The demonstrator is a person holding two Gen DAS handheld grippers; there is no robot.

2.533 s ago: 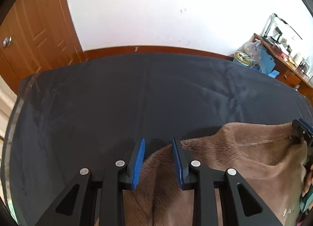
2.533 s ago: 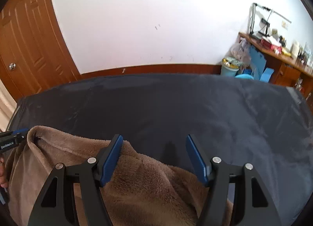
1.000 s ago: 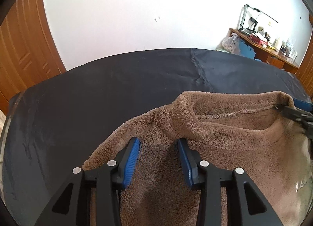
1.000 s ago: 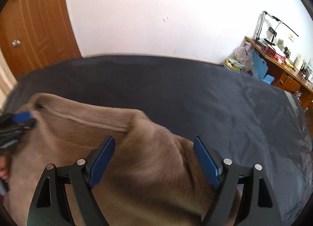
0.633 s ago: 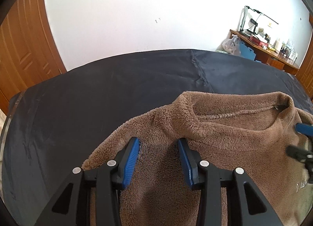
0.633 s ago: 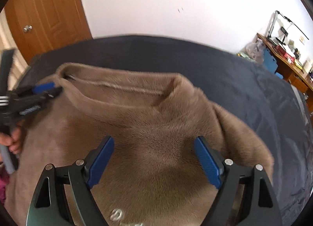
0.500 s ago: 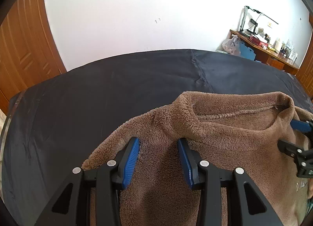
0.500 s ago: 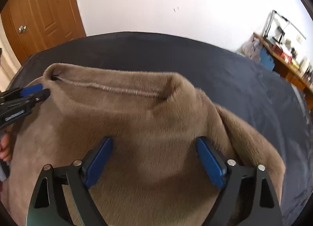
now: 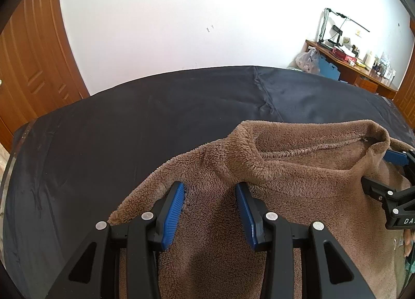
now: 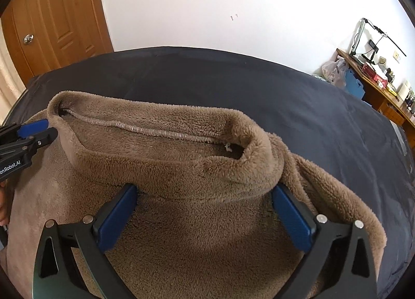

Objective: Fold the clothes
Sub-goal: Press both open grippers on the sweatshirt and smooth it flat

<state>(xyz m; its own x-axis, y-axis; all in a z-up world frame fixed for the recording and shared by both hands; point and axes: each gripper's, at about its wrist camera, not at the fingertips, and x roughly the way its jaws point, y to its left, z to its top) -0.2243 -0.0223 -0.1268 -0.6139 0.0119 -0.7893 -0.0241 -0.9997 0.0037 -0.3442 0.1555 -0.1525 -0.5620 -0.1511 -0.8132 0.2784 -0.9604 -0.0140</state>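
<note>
The left gripper (image 9: 210, 211) has its blue-padded fingers (image 9: 173, 212) parted a moderate way, with brown fleece showing in the gap between them; they do not pinch it, and whether the pads touch the pile cannot be told. The gripper points forward and slightly down over the near left part of the brown fleece sweater (image 9: 298, 195), just near of the left end of the collar (image 9: 311, 148). The right gripper (image 10: 205, 213) has its fingers (image 10: 116, 216) spread wide, straddling the fleece just near of the right half of the collar (image 10: 155, 130), one pad at each side of the thick rolled edge, gripping nothing. It too is angled forward and a little downward.

In the left wrist view, the right gripper shows at the right edge, beside the collar's right end, with a fingertip of the person's hand (image 9: 407, 240) below it. In the right wrist view, the left gripper's tip sits at the left edge, beside the collar's left end.

The sweater lies spread on the dark bedcover (image 10: 259, 84), collar toward the far side, a sleeve (image 10: 345, 200) trailing right. Beyond stand a white wall (image 9: 181, 14), a wooden door (image 10: 52, 14) at left and a cluttered desk (image 10: 376, 84) at far right.
</note>
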